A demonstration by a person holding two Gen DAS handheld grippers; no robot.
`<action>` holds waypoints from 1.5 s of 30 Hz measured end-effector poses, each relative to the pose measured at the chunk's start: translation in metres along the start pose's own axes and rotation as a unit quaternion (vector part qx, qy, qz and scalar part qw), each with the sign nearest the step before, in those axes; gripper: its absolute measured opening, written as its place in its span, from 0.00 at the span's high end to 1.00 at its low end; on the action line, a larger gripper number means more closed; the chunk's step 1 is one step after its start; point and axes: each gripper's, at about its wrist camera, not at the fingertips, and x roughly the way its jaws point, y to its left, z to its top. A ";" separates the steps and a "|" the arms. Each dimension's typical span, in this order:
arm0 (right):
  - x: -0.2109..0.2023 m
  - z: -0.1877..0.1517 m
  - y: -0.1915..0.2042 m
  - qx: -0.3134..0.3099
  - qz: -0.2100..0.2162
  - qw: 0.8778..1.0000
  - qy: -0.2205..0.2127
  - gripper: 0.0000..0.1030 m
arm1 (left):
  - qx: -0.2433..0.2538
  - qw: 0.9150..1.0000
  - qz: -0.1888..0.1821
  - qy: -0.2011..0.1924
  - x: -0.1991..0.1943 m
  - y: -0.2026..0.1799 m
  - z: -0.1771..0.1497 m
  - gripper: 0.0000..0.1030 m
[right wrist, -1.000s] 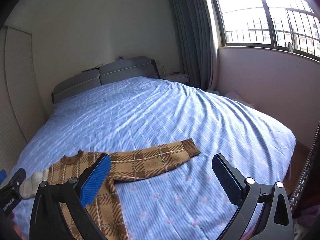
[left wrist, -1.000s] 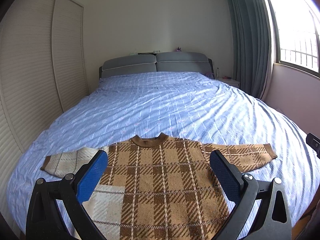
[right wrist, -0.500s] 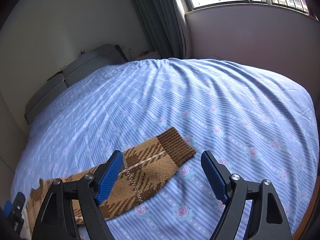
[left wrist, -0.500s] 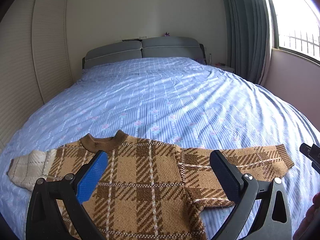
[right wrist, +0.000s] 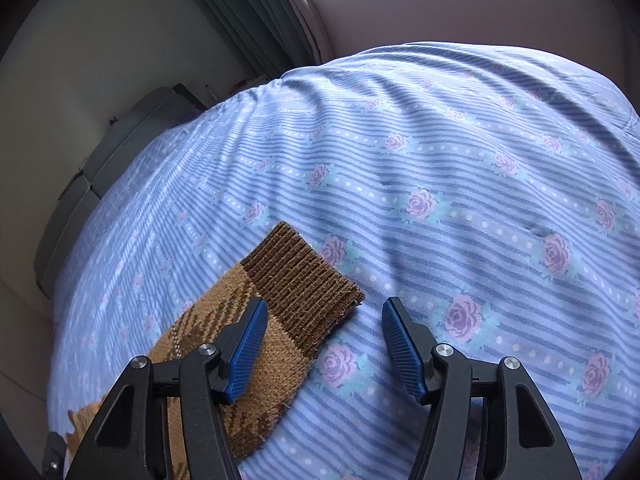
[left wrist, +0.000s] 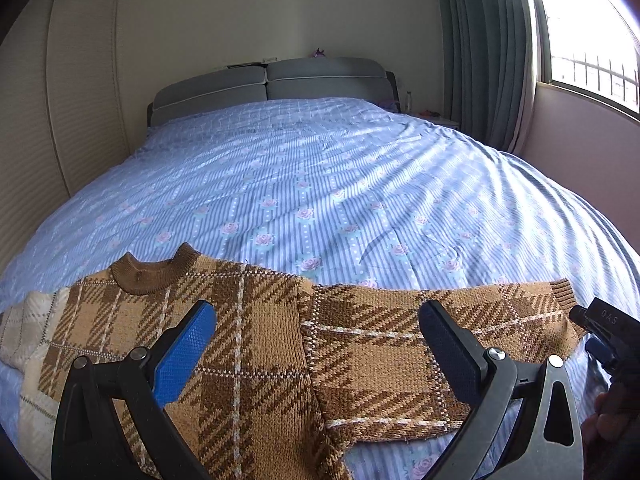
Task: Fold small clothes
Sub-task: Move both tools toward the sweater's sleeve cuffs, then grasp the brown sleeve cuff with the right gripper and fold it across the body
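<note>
One plaid sweater (left wrist: 256, 344) lies flat on the floral bedspread (left wrist: 320, 184). Left gripper (left wrist: 316, 344) hovers spread wide above its body; right gripper (right wrist: 324, 340), jaws closing, straddles the ribbed cuff (right wrist: 304, 284), pads not yet pressing.

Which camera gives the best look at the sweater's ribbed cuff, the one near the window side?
The right wrist view. There the dark ribbed cuff lies large and sharp on the bedspread, just ahead of the jaws. The left wrist view shows the same cuff only small and distorted, near the frame's right edge.
</note>
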 end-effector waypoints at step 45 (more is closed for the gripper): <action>-0.105 -0.394 0.423 -0.524 0.180 0.832 -0.015 0.90 | -0.159 0.965 0.206 0.046 -0.111 0.470 -0.071 0.00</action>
